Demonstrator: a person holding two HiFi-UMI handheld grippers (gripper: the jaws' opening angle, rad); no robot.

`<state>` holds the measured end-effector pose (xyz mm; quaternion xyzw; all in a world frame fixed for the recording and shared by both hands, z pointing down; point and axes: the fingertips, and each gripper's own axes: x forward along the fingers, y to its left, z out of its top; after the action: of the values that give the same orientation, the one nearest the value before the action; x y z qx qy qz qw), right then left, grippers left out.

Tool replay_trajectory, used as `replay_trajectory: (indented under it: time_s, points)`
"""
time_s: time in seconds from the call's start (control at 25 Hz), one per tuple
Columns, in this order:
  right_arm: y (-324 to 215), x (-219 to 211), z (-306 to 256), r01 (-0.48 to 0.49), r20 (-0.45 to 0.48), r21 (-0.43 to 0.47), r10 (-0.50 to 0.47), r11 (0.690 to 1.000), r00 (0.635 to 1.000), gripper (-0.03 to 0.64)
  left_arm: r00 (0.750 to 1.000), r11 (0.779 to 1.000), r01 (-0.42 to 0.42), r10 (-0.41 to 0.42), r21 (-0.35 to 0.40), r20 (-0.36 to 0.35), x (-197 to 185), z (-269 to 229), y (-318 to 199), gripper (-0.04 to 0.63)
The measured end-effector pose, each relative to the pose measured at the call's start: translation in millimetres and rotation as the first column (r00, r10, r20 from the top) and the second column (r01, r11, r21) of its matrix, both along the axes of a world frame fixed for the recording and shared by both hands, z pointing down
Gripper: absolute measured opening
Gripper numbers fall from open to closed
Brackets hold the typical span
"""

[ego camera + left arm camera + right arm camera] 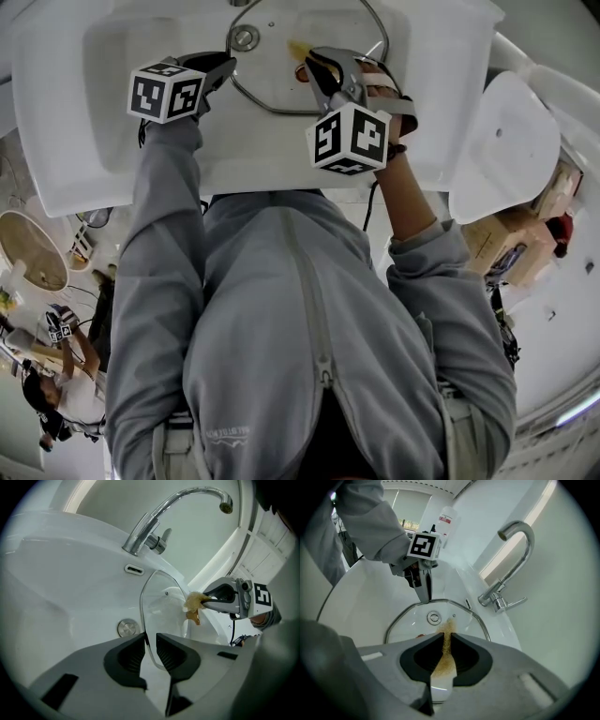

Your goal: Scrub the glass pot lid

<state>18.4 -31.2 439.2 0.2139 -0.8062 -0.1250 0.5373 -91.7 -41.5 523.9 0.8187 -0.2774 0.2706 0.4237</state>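
The glass pot lid stands tilted on edge inside the white sink, its steel rim between my left gripper's jaws. My left gripper is shut on that rim at the lid's lower left; in the head view it is at the lid's left edge. My right gripper is shut on a yellow-brown sponge, whose tip touches the glass near the lid's middle. In the left gripper view the sponge presses on the lid's far side, held by the right gripper.
A chrome tap arches over the basin's back, with the overflow slot and drain plug below it. A soap bottle stands on the sink's far rim. To the right of the sink are a white seat lid and cardboard boxes.
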Motion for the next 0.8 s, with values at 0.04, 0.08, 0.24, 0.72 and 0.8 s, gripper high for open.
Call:
replay_trajectory:
  time_s: [0.04, 0.08, 0.24, 0.72, 0.8]
  points:
    - [5, 0, -2, 0.007, 0.007, 0.014, -0.007, 1.000, 1.000, 0.049, 1.000, 1.000, 0.001, -0.001, 0.000, 0.001, 0, 0, 0, 0.072]
    - [10, 0, -5, 0.013, 0.016, 0.026, -0.013, 1.000, 1.000, 0.048, 1.000, 1.000, 0.001, -0.001, -0.001, 0.002, 0, 0, 0, 0.071]
    - [36, 4, -4, 0.032, 0.044, 0.043, -0.034, 0.999, 0.998, 0.031, 1.000, 1.000, 0.001, -0.001, -0.001, 0.002, 0, 0, 0, 0.069]
    - [79, 11, 64, 0.086, -0.005, -0.085, -0.086, 0.993, 0.996, 0.025, 1.000, 1.000, 0.001, -0.001, 0.002, 0.008, -1, 1, 0, 0.066]
    - [77, 12, 74, 0.079, -0.018, -0.098, -0.081, 0.992, 0.997, 0.023, 1.000, 1.000, 0.001, -0.001, 0.005, 0.008, 0, 0, -1, 0.064]
